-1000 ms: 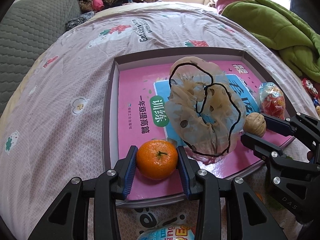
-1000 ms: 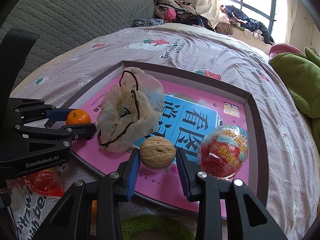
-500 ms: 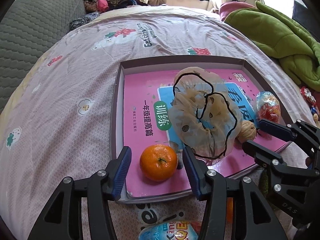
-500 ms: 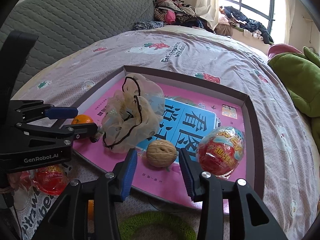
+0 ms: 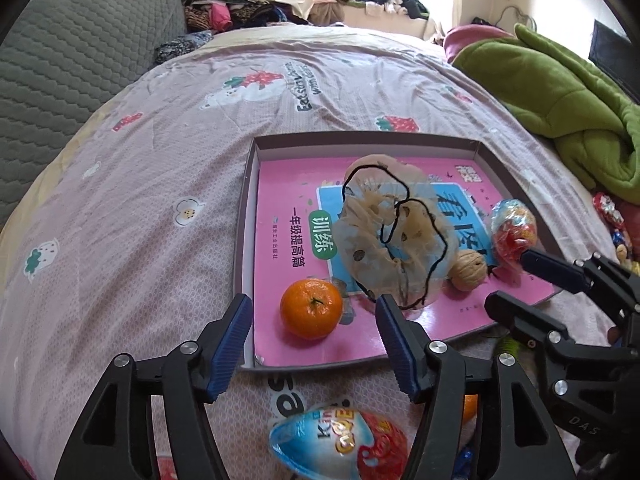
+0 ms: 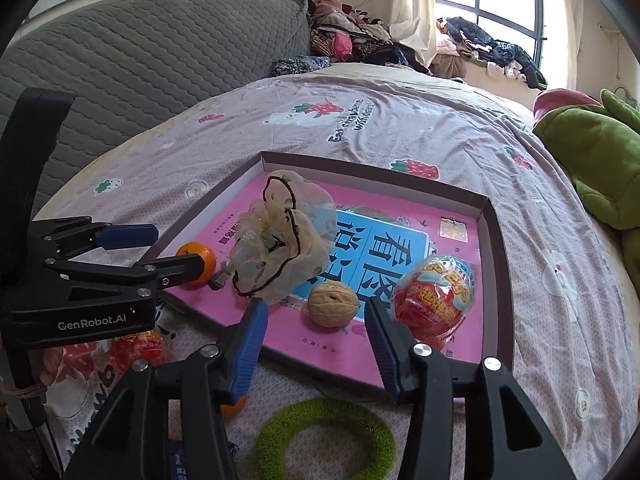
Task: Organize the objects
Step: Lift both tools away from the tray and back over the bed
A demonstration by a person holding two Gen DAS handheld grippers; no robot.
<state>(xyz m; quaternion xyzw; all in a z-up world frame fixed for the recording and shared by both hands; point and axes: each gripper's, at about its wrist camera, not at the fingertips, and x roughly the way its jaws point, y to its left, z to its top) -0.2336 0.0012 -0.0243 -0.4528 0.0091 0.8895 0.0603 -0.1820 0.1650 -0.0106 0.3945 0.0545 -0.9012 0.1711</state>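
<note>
A shallow box tray [image 5: 248,216] [image 6: 496,248] with a pink book as its floor lies on the bed. In it sit an orange [image 5: 311,308] [image 6: 196,264], a beige mesh pouch with black cord [image 5: 394,240] [image 6: 286,240], a walnut [image 5: 469,270] [image 6: 333,305] and a red foil egg [image 5: 513,232] [image 6: 434,298]. My left gripper [image 5: 312,344] is open and empty, just short of the orange. My right gripper [image 6: 316,340] is open and empty, just short of the walnut.
On the bedspread in front of the tray lie a blue-red foil egg [image 5: 340,442], a green knitted ring [image 6: 324,436], another orange [image 6: 236,406] and a red packet [image 6: 136,348]. A green blanket [image 5: 560,92] lies at right, a grey headboard [image 6: 140,64] at left.
Both grippers have opened, letting go of the orange and the walnut, and pulled back towards me. The orange and walnut stay in the tray.
</note>
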